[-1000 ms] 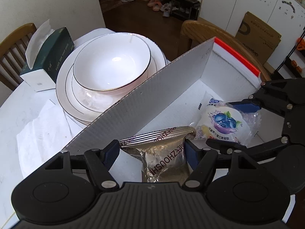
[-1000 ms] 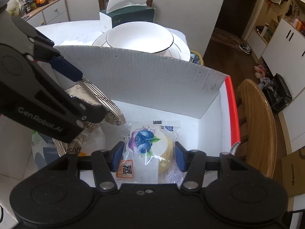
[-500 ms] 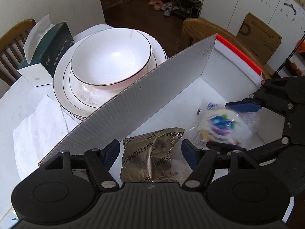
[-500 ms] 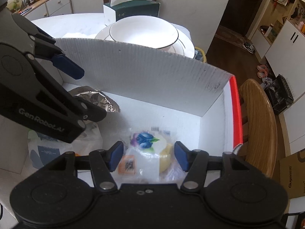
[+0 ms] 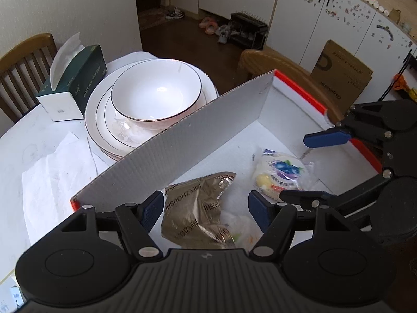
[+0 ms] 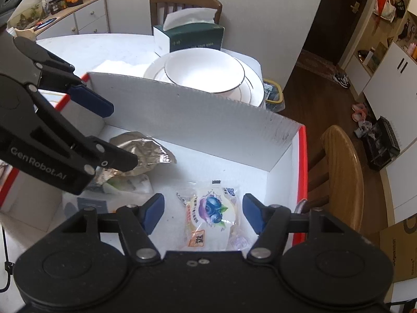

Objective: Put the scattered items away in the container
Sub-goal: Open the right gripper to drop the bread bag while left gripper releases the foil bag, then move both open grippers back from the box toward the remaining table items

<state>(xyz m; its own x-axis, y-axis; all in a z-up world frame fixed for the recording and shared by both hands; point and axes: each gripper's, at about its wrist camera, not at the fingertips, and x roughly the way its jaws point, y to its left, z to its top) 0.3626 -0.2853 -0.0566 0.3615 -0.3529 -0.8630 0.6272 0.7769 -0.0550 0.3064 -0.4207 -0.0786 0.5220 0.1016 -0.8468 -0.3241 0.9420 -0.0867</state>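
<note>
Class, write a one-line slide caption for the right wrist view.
Open right claw above a blueberry snack packet inside the white box, silver foil pouch beside it.

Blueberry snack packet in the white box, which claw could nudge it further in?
Right. The right claw is open directly above the clear blueberry snack packet, which lies between its fingers. The left claw is open over the crumpled silver foil packet.

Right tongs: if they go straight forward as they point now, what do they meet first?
Probably the blueberry snack packet, lying on the box floor between the open right tongs; depth is unclear.
</note>
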